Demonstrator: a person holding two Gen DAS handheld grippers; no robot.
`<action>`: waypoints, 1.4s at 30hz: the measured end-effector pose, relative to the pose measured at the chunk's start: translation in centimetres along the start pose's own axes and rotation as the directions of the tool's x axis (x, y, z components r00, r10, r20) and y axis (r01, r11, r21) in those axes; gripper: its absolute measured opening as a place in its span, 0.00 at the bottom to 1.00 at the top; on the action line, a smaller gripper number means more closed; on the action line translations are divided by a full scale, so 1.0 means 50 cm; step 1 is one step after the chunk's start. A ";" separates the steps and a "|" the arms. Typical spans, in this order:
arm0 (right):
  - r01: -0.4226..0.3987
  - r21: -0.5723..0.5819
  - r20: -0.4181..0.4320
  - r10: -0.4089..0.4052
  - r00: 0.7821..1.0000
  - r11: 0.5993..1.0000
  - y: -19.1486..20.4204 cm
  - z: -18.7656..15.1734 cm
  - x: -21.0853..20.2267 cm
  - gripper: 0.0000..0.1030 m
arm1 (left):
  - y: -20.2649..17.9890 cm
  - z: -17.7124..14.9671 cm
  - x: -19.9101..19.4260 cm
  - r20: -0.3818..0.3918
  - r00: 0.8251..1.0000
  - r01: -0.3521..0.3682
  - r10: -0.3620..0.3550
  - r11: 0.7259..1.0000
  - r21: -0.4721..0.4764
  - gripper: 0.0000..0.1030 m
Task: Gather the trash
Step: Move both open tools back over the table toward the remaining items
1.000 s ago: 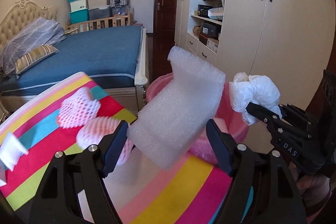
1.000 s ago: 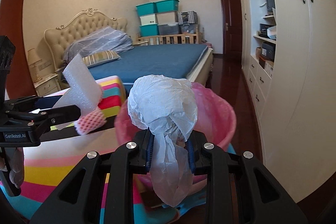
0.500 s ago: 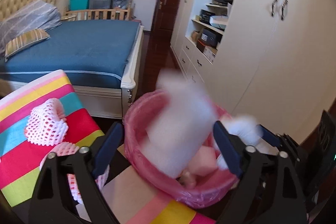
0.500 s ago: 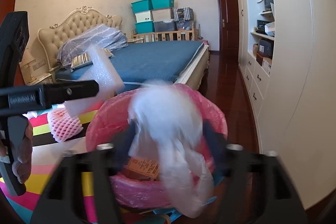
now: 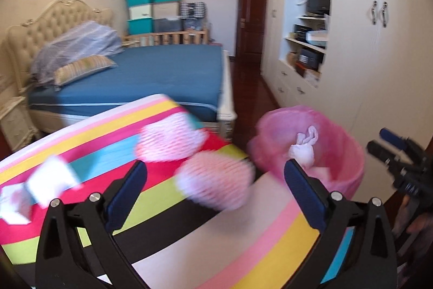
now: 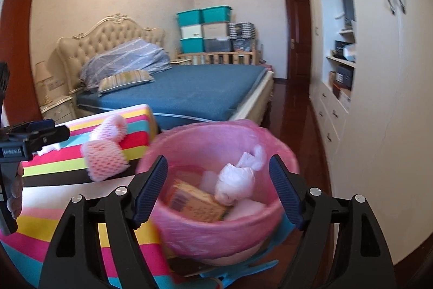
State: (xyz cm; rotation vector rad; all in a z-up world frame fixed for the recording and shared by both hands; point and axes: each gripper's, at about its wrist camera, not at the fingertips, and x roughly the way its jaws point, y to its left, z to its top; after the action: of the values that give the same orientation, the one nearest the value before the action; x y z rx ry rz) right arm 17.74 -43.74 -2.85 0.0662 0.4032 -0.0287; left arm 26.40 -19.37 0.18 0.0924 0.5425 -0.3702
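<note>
- Round bin lined with a pink plastic bag (image 6: 216, 224), standing at the edge of the rainbow-striped tablecloth (image 5: 243, 248); inside, a knotted white plastic bag (image 6: 238, 180), a brown printed cardboard box (image 6: 197, 202) and pale foam pieces (image 6: 249, 205).
- 2 pink foam fruit nets (image 5: 213, 180) lying close together on the striped cloth, left of the bin, blurred in the left wrist view; white paper scraps (image 5: 51, 180) farther left on the cloth.
- Behind: blue-covered bed (image 6: 205, 88), teal storage boxes (image 6: 203, 15), white wardrobe (image 6: 379, 99) to the right.
- Left gripper (image 5: 215, 188) empty, jaws opening and spread wide, the nearer net seen between the fingers, untouched.
- Right gripper (image 6: 217, 191) empty, jaws opening, wide apart, framing the bin's mouth; white bag lying in the bin beyond the fingertips, free of the pads.
</note>
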 end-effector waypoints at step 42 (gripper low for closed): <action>-0.197 -0.272 -0.239 0.133 0.962 0.942 0.446 0.002 0.172 0.21 | 0.597 -0.228 -0.254 -0.182 0.860 -0.510 0.477 0.817 -0.269 0.95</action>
State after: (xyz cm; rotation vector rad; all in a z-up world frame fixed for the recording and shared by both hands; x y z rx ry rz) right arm 26.62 -21.62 -4.82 -0.1929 0.6163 0.2077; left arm 21.74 14.51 -3.28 -0.0518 0.6536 0.2365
